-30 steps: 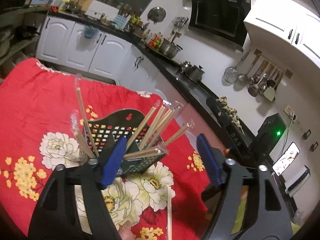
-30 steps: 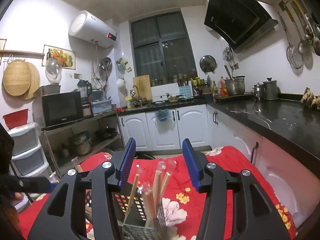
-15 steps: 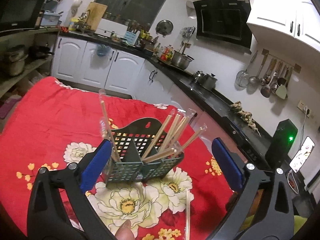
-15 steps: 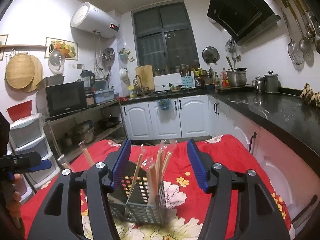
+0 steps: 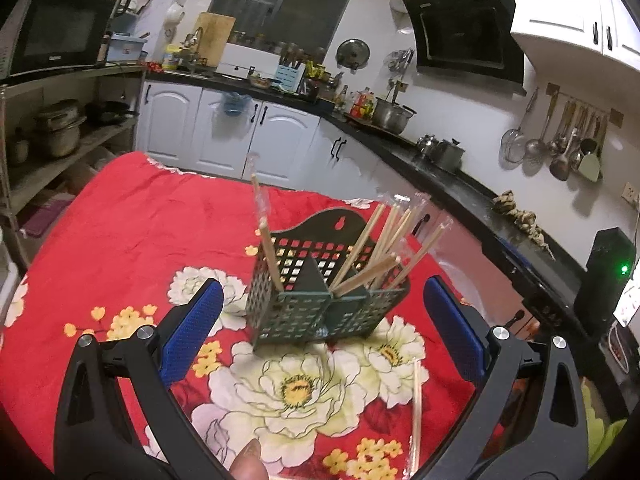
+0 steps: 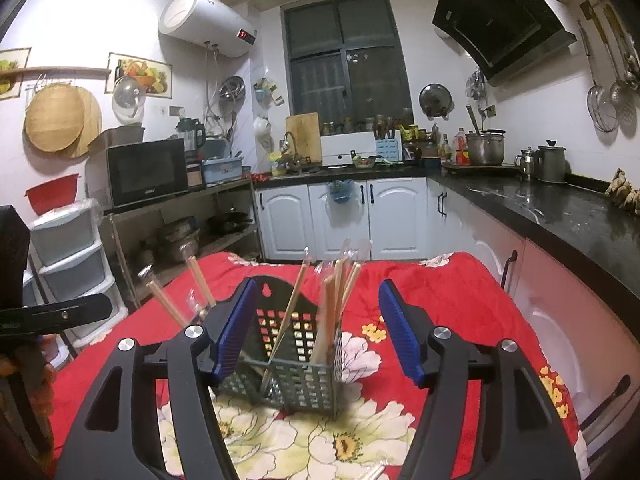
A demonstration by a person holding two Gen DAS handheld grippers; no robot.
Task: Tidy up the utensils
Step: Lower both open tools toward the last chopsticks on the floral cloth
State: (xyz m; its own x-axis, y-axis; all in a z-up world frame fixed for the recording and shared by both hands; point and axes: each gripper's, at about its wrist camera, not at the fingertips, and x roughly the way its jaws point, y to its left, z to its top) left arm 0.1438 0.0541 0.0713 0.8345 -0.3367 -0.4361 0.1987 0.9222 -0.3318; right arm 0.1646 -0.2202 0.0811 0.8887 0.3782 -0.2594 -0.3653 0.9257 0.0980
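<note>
Most of the sorting looks done. The dark green slotted holder [image 5: 328, 300] stands upright on the red flowered cloth [image 5: 120, 232] that covers the bench, and it already carries most of the wrapped chopsticks. A fan of them [image 5: 384, 240] leans out of the compartment on the right of the left wrist view, and a single pair [image 5: 266, 236] stands in the compartment on the left of that view. The right wrist view shows two more sticks [image 6: 200, 284] poking up at the holder's far-left side, partly hidden behind a claw finger, so I cannot tell which compartment they stand in.

What is left, as far as I can see, is at least one wrapped pair [image 5: 416, 412] lying flat on the cloth, in front of the holder and clear of it, near the right finger of the left claw. A pale tip at the bottom edge of the right wrist view may be another loose stick, but it is too cut off to be sure.

Both tools are empty. The left claw [image 5: 324, 332] is spread wide with nothing between its blue pads, hanging in front of the holder. The right claw [image 6: 316, 332] is likewise released, its fingers framing the holder from another side without touching it.

The likely remaining job is to pick up the loose pair and stand it in the holder.
</note>
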